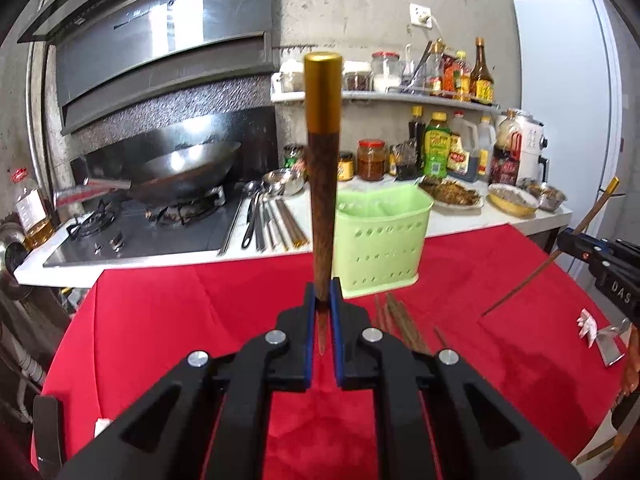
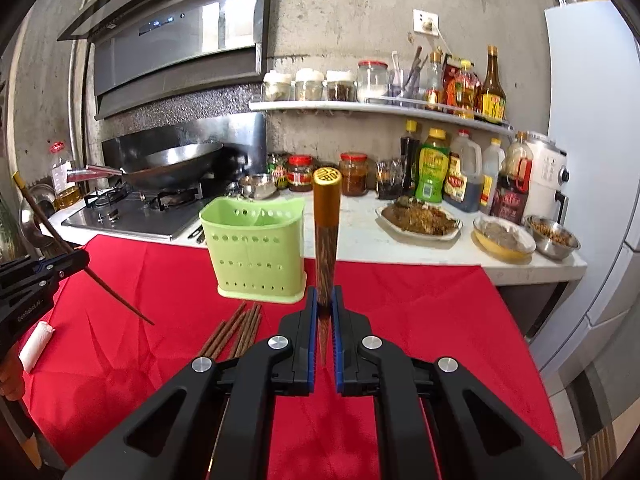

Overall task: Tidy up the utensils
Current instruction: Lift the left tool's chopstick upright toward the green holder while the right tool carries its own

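Observation:
My left gripper is shut on a dark wooden chopstick with a gold cap, which stands upright between the blue pads. My right gripper is shut on a second gold-capped chopstick, also upright. A pale green perforated utensil holder stands on the red cloth ahead of both grippers. Several loose wooden chopsticks lie on the cloth in front of the holder. Each view shows the other gripper with its chopstick at the frame's side.
The red cloth covers the table against a white counter with plates of food, bowls, sauce bottles and jars. A wok sits on the gas stove at left. Metal utensils lie beside the stove. A white fridge stands right.

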`<control>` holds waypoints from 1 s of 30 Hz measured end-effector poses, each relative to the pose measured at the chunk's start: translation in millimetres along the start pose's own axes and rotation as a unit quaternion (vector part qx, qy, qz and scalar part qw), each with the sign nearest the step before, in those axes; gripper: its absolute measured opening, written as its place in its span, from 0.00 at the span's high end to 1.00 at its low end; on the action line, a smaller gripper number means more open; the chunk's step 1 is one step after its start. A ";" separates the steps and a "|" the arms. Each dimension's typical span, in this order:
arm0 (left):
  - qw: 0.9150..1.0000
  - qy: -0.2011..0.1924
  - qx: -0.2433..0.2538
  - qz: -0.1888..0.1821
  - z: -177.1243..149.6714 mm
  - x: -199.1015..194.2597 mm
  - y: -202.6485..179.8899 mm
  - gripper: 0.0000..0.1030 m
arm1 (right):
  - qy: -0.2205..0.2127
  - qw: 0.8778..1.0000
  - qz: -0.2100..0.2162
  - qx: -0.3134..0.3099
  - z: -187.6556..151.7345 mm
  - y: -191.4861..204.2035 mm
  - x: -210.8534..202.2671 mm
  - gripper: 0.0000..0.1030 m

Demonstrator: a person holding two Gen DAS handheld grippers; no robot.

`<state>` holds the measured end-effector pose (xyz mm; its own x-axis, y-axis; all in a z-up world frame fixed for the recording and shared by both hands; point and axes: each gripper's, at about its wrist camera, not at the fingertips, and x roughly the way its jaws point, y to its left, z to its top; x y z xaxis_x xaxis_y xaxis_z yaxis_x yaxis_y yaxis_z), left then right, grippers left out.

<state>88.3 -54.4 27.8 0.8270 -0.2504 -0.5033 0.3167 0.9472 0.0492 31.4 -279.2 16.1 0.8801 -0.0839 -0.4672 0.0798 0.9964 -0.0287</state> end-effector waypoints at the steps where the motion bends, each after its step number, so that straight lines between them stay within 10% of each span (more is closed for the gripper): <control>1: 1.000 -0.005 -0.001 -0.004 6.3 -0.8 0.4 0.93 | -0.005 1.000 0.001 -0.002 5.1 0.1 -2.1 0.93; 17: 0.995 -0.099 0.006 -0.030 123.4 -1.3 -1.2 0.93 | -0.084 0.996 0.034 -0.025 121.3 13.0 2.8 0.93; 30: 0.999 -0.036 0.004 -0.035 126.2 77.7 -17.9 0.93 | -0.030 0.997 0.057 -0.036 134.4 30.0 77.6 0.93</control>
<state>205.5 -116.0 96.7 0.8338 -0.3305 -0.4422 0.3791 0.9251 0.0234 165.0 -257.4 97.7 0.9080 0.0306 -0.4178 -0.0535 0.9976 -0.0434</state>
